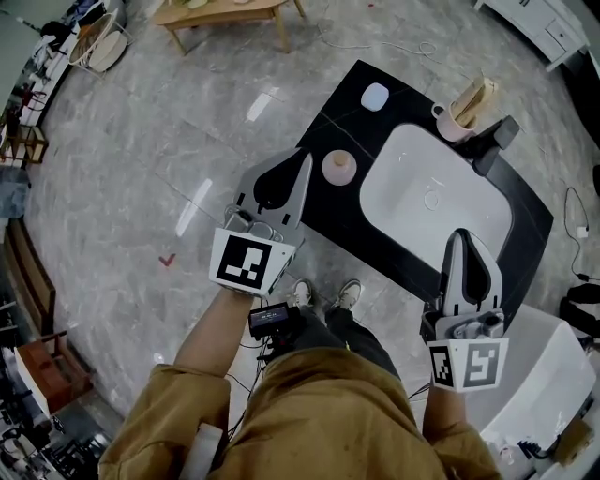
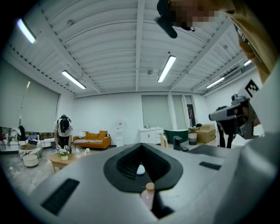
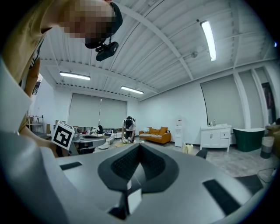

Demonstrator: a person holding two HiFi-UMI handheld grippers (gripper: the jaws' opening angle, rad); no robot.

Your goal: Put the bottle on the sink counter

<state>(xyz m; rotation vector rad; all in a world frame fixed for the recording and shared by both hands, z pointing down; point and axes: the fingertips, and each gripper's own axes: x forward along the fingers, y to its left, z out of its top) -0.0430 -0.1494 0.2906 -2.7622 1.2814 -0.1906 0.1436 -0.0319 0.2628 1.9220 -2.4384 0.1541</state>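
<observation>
A small pink bottle point(image 1: 338, 167) with a tan cap stands upright on the black sink counter point(image 1: 337, 122), left of the white basin point(image 1: 436, 202). My left gripper point(image 1: 304, 161) is just left of the bottle, apart from it, with its jaws shut and nothing between them. In the left gripper view the bottle point(image 2: 148, 195) shows beyond the closed jaws of the left gripper point(image 2: 141, 146). My right gripper point(image 1: 459, 236) hovers over the counter's near edge by the basin, shut and empty; the right gripper point(image 3: 140, 145) shows the same in its own view.
On the counter sit a white soap-like piece point(image 1: 375, 97), a pink cup with brushes point(image 1: 457, 120) and a black faucet point(image 1: 497, 141). A white tub point(image 1: 544, 375) stands to the right. A wooden table point(image 1: 225, 14) is across the floor, with a person point(image 2: 64, 131) bent over it.
</observation>
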